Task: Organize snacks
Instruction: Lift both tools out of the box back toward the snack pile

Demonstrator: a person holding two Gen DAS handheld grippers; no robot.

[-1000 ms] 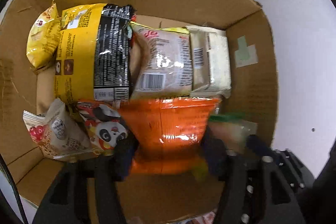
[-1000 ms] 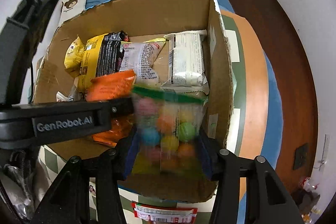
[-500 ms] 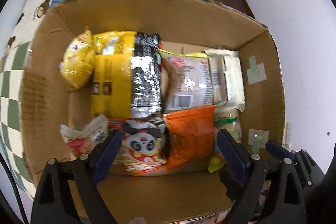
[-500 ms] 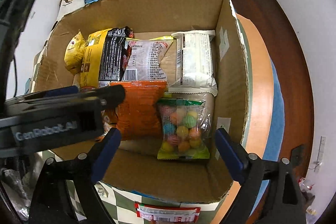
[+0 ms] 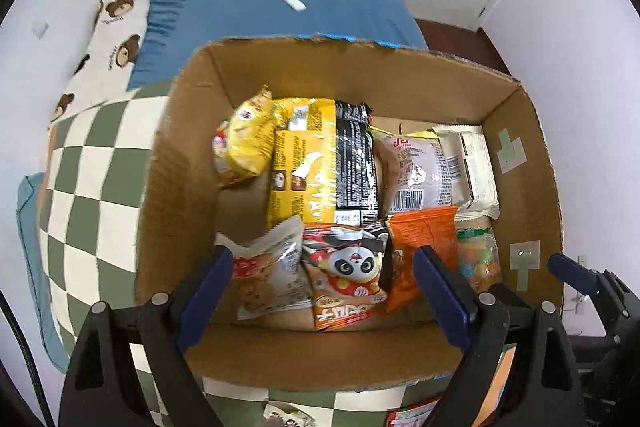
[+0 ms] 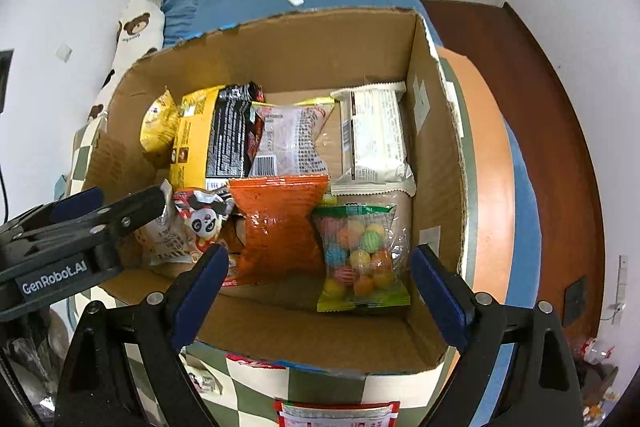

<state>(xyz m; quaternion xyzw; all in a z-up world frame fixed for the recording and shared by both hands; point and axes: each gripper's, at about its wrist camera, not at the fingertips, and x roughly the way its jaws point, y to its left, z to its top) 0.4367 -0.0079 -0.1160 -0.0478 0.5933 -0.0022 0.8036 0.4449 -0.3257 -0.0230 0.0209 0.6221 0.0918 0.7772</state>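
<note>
A cardboard box (image 5: 532,187) (image 6: 436,155) holds several snack packs. An orange pack (image 5: 420,255) (image 6: 280,227) lies in the front row beside a clear bag of coloured candy balls (image 6: 362,259) (image 5: 478,259) and a panda pack (image 5: 348,275) (image 6: 202,223). A yellow and black pack (image 5: 320,163), a clear bread pack (image 6: 288,143) and a white pack (image 6: 374,143) lie behind. My left gripper (image 5: 320,279) is open and empty above the box's near edge. My right gripper (image 6: 318,279) is open and empty above the near edge, by the candy bag.
The box stands on a green and white checked cloth (image 5: 84,187). A bed with a blue sheet (image 5: 280,7) and a bear-print pillow (image 5: 112,39) lies behind. More snack packs (image 6: 336,415) lie in front of the box. Brown floor (image 6: 540,87) is to the right.
Both grippers let go: the left released the orange pack, the right released the candy bag, both now lying in the box. Both grippers opened and pulled back and up from the box.
</note>
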